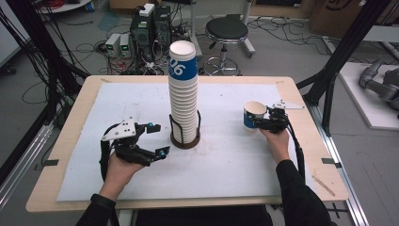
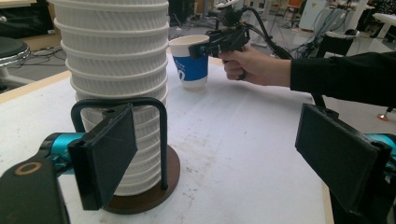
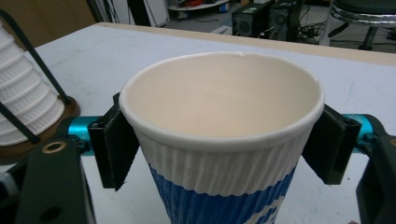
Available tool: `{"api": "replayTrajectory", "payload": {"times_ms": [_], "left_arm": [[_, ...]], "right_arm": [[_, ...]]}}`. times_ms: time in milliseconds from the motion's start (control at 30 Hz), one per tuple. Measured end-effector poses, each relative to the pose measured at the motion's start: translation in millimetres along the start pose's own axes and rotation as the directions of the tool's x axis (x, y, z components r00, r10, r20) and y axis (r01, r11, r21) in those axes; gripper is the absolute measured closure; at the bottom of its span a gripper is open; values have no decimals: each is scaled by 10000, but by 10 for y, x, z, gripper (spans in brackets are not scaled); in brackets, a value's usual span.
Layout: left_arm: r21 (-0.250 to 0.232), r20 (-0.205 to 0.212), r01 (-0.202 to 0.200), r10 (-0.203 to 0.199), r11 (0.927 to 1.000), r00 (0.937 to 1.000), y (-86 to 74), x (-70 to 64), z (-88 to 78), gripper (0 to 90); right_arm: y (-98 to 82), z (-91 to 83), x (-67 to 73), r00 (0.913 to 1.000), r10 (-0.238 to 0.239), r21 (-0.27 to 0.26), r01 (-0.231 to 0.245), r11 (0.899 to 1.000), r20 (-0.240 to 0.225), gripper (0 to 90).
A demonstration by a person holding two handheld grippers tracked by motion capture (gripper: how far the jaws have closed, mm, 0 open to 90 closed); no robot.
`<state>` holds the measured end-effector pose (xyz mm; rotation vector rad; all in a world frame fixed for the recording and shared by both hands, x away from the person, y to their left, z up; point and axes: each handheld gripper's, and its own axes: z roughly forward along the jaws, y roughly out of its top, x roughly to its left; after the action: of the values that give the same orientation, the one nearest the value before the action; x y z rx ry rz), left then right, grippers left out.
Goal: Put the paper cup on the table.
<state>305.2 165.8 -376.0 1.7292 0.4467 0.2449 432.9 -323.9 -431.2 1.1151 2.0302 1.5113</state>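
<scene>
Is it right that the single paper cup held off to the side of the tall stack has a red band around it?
Not quite: the band is blue, not red. The left gripper view shows the single cup in the right gripper, white above and blue below, standing apart from the tall stack.

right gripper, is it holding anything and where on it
The right gripper holds a single paper cup, its pads clamped on opposite sides of the ribbed wall just below the rim.

Even, bright indoor light with soft, faint shadows; all 3 views look slightly soft and low-resolution, without glare.
</scene>
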Motion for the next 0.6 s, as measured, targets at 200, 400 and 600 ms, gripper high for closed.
{"api": "replayTrajectory", "payload": {"times_ms": [200, 400, 600], "left_arm": [[27, 8, -18, 18, 10000, 10000, -1, -4, 8, 127], [66, -28, -34, 34, 10000, 10000, -4, -5, 12, 128], [69, -18, -43, 43, 10000, 10000, -4, -7, 15, 127]], "right_arm": [[-19, 29, -12, 9997, -120, 73, 118, 9999, 232, 216], [-32, 45, -25, 9994, -114, 48, 112, 9999, 332, 209], [-33, 37, -27, 9994, -16, 85, 12, 10000, 359, 202]]}}
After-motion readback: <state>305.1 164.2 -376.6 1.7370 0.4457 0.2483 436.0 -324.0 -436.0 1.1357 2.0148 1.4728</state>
